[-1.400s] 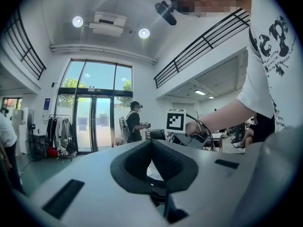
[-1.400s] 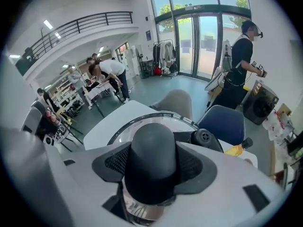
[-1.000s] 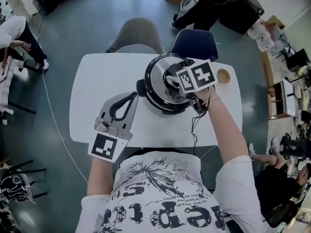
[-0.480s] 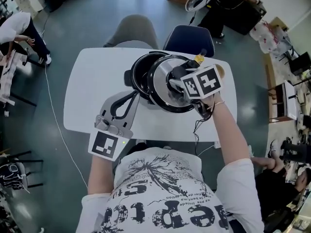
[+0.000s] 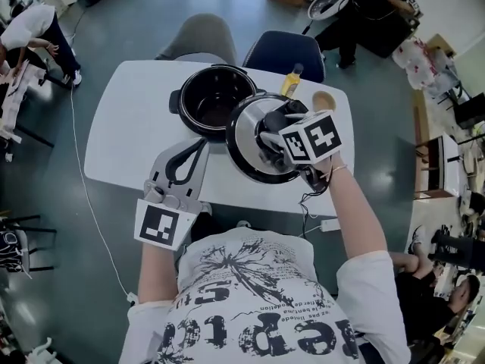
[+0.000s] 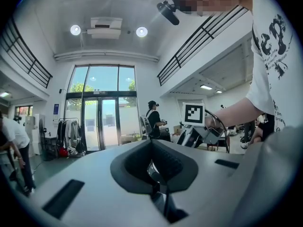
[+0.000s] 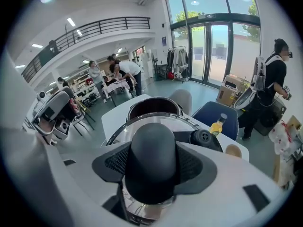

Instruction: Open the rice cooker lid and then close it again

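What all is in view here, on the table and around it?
rice cooker pot: one, black, open, table's far side.
lid: one, silver with black knob, off the pot, to its right.
bottle: one, yellow contents, table's far edge.
bowl: one, tan, right of the bottle.
table: one, white.
grey chair: one, beyond the table.
blue chair: one, beside the grey one.
bystanders: several, room's edges.
right gripper: grey, fingers shut on the lid's knob.
left gripper: grey, fingers together, empty.
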A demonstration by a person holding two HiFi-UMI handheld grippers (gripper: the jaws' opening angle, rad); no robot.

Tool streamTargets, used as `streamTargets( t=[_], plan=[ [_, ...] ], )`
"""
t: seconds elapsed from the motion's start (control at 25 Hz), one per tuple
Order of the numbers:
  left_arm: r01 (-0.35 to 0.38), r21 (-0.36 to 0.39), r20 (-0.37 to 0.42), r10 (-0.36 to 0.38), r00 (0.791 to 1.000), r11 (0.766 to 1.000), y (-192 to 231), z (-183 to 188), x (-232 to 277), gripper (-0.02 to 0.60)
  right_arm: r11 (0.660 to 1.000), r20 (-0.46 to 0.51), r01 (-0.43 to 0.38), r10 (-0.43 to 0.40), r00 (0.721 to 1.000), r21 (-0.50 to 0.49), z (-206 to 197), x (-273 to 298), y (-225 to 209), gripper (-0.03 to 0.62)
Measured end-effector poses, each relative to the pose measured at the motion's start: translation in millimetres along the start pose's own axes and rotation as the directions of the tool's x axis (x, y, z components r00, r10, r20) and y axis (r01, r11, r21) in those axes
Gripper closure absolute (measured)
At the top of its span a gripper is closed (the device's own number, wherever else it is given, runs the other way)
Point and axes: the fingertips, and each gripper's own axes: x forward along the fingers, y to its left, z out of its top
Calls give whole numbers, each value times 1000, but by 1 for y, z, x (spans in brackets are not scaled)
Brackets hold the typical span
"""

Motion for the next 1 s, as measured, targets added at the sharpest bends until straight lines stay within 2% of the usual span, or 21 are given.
streamTargets(
  t=[0.24,0.4,0.76,1.0],
  plan=[
    [-21,-18,-22,20,1000,1000,-39,-13,0,569,999,-37,-51,51,998,1,-51,-4,0,299],
    [-31,-18,-34,30,999,999,-47,-16,2,569,997,-44,-76,77,996,11,-65,-2,-3,299],
    [-56,5,-25,56,998,998,-48,-6,9,568,997,-40,-78,77,996,-13,-59,-9,-10,299],
    [-51,12,-14,51,999,999,-24,-4,18,569,997,-15,-72,72,997,-27,-27,-8,-13,299]
  ],
)
